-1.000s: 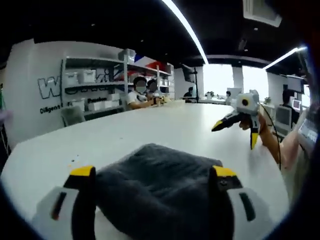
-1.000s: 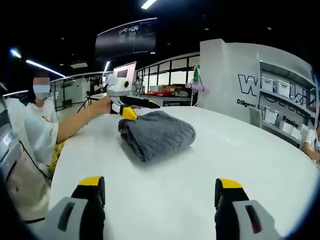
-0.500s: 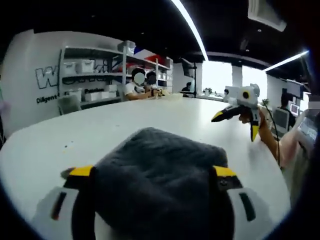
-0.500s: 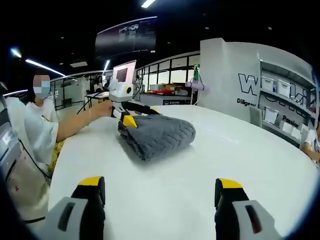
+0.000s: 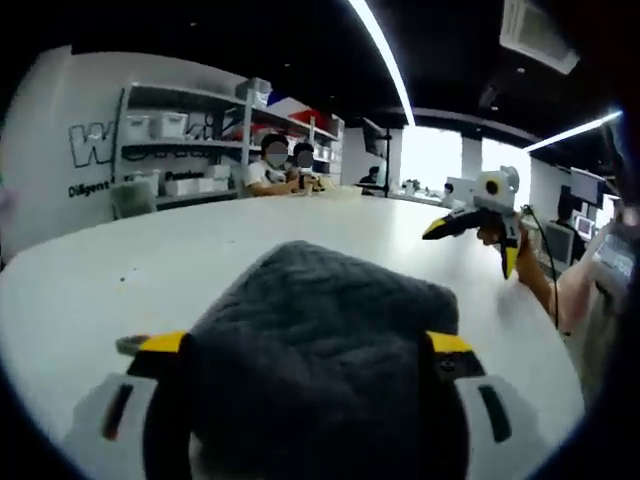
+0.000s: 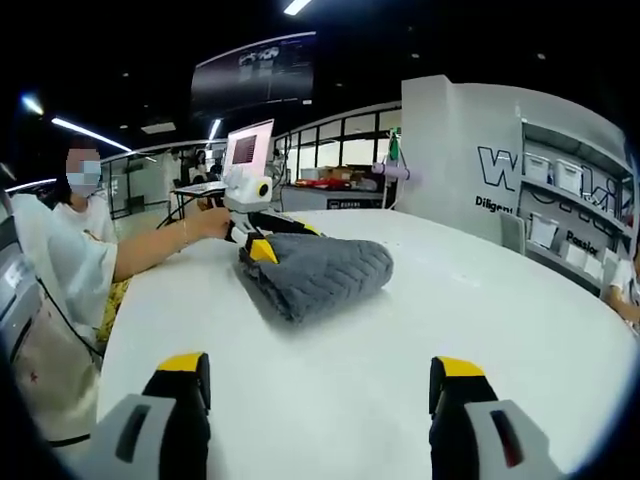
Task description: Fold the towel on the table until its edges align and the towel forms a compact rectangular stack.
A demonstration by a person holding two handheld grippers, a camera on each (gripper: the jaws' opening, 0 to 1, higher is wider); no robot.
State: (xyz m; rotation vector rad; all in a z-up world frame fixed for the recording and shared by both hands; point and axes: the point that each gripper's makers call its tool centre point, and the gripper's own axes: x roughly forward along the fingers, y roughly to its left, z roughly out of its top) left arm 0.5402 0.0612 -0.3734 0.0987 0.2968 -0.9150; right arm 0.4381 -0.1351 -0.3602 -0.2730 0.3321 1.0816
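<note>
A grey towel (image 5: 320, 340), folded into a thick bundle, lies on the white table (image 5: 130, 260). In the left gripper view my left gripper (image 5: 305, 345) is open, and the towel's near end fills the space between its jaws. The right gripper view shows the towel (image 6: 322, 272) lying mid-table, with the left gripper (image 6: 282, 240) straddling its far left end. My right gripper (image 6: 320, 368) is open over bare table (image 6: 400, 350), well short of the towel, with nothing between its jaws. From the left gripper view the right gripper (image 5: 470, 248) hangs in a hand above the table's right side.
The person holding the grippers (image 6: 75, 250) sits at the table's left edge. Behind the towel stands a monitor (image 6: 250, 147). Two people (image 5: 285, 165) sit at the far side, with shelves of bins (image 5: 170, 150) along the wall behind them.
My left gripper has pushed forward and lower, so the towel now lies deeper between its jaws. The right gripper has stayed where it was.
</note>
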